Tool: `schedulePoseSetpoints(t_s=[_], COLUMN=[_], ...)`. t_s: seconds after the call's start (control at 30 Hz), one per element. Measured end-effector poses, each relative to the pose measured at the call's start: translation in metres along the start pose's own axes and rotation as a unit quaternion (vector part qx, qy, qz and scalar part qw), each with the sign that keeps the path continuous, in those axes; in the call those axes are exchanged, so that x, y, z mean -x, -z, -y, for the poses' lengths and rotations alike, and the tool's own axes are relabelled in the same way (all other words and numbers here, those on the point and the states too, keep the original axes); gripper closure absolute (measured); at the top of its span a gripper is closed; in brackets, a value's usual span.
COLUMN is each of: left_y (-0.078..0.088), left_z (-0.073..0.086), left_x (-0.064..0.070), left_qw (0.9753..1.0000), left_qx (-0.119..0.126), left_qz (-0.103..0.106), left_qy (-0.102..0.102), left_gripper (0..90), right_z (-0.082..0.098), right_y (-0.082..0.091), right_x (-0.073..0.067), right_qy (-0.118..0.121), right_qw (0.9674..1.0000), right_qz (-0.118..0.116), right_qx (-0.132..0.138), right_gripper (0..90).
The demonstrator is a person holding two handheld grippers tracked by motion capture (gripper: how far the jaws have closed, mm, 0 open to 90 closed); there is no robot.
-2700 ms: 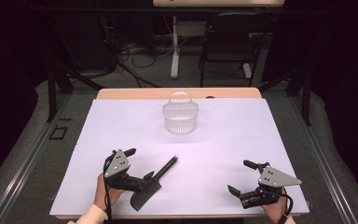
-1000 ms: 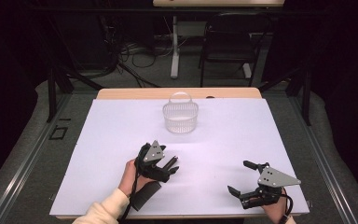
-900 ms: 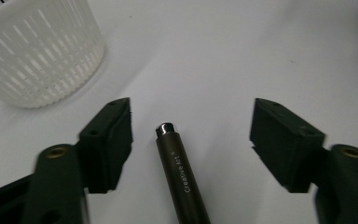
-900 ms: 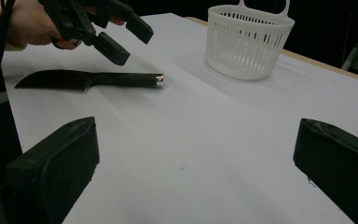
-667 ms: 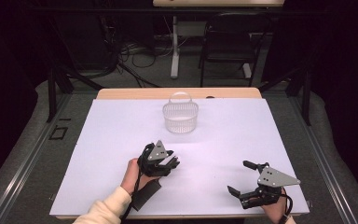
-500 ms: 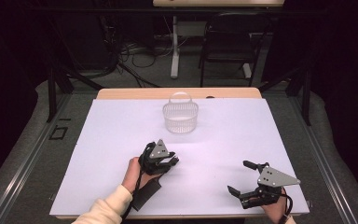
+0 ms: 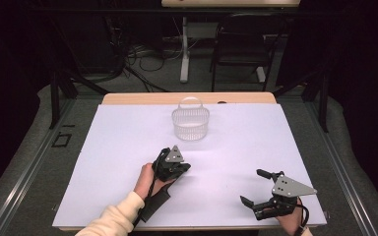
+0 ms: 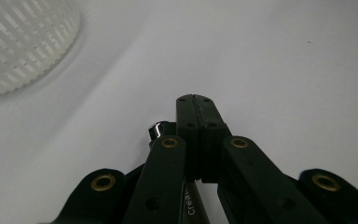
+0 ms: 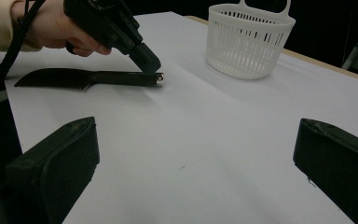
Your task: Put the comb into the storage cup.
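From the high view, the left gripper (image 7: 177, 168) sits over the handle end of a black knife (image 7: 153, 206), whose long axis runs toward the table's near edge; the right gripper (image 7: 255, 192), jaws spread and empty, is well apart. The left gripper view has its jaws just closed together, the handle's shiny tip (image 8: 156, 130) beside them. The right gripper view shows the dark, serrated knife (image 9: 74, 78) lying flat, the white basket (image 9: 247, 39) beyond.
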State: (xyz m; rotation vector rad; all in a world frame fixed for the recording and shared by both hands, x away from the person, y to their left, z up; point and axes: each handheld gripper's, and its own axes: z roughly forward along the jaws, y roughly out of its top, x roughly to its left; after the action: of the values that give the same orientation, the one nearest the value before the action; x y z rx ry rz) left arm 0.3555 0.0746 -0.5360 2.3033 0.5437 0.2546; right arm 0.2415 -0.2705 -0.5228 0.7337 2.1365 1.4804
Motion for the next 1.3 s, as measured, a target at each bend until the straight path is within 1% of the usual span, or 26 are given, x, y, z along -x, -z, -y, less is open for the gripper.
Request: schedulePoseSetpoints(t_s=[0.07, 0.1, 0.2, 0.23, 0.3, 0.37, 0.43, 0.77, 0.93, 1.0, 1.13, 1.3], left_y=[-0.001, -0.003, -0.005, -0.006, -0.008, -0.010, -0.011, -0.011, -0.011, -0.010, -0.011, -0.010], left_z=[-0.002, -0.002, -0.004, -0.004, -0.005, -0.005, -0.005, -0.004, -0.003, -0.003, -0.002, -0.001], left_x=[-0.001, 0.000, -0.002, -0.002, -0.003, -0.002, -0.003, -0.007, -0.010, -0.010, -0.011, -0.014], left_qw=[0.9999, 0.9999, 0.9997, 0.9997, 0.9994, 0.9993, 0.9991, 0.9988, 0.9987, 0.9987, 0.9985, 0.9984], left_qx=[-0.010, -0.011, -0.025, -0.025, -0.033, -0.036, -0.041, -0.044, -0.042, -0.043, -0.041, -0.043], left_qz=[-0.001, -0.002, -0.004, -0.004, -0.004, -0.007, -0.011, -0.021, -0.027, -0.026, -0.032, -0.035], left_qy=[-0.005, 0.000, -0.001, 0.003, 0.000, 0.001, -0.002, -0.001, 0.008, 0.008, 0.013, 0.013], left_gripper=[90.0, 90.0, 90.0, 90.0, 90.0, 90.0, 90.0, 90.0, 90.0, 90.0, 90.0, 90.0], right_z=[0.000, 0.000, 0.000, 0.000, 0.000, 0.000, 0.000, 0.000, 0.000, 0.000, 0.000, 0.000], right_y=[0.000, 0.000, 0.000, 0.000, 0.000, 0.000, 0.000, 0.000, 0.000, 0.000, 0.000, 0.000], right_x=[0.000, 0.000, 0.000, 0.000, 0.000, 0.000, 0.000, 0.000, 0.000, 0.000, 0.000, 0.000], right_qy=[0.000, 0.000, 0.000, 0.000, 0.001, 0.000, 0.001, 0.001, 0.001, 0.001, 0.001, 0.000], right_qw=[1.0000, 1.0000, 1.0000, 1.0000, 1.0000, 1.0000, 1.0000, 1.0000, 1.0000, 1.0000, 1.0000, 1.0000], right_qz=[0.000, 0.000, 0.000, 0.000, 0.001, 0.000, 0.000, 0.001, 0.000, 0.000, 0.000, 0.000], right_qx=[0.000, 0.000, 0.000, 0.000, 0.000, -0.001, 0.001, 0.000, 0.000, 0.000, 0.000, -0.001], right_gripper=[0.0, 0.0, 0.0, 0.0, 0.0, 0.0, 0.0, 0.0, 0.0, 0.0, 0.0, 0.1])
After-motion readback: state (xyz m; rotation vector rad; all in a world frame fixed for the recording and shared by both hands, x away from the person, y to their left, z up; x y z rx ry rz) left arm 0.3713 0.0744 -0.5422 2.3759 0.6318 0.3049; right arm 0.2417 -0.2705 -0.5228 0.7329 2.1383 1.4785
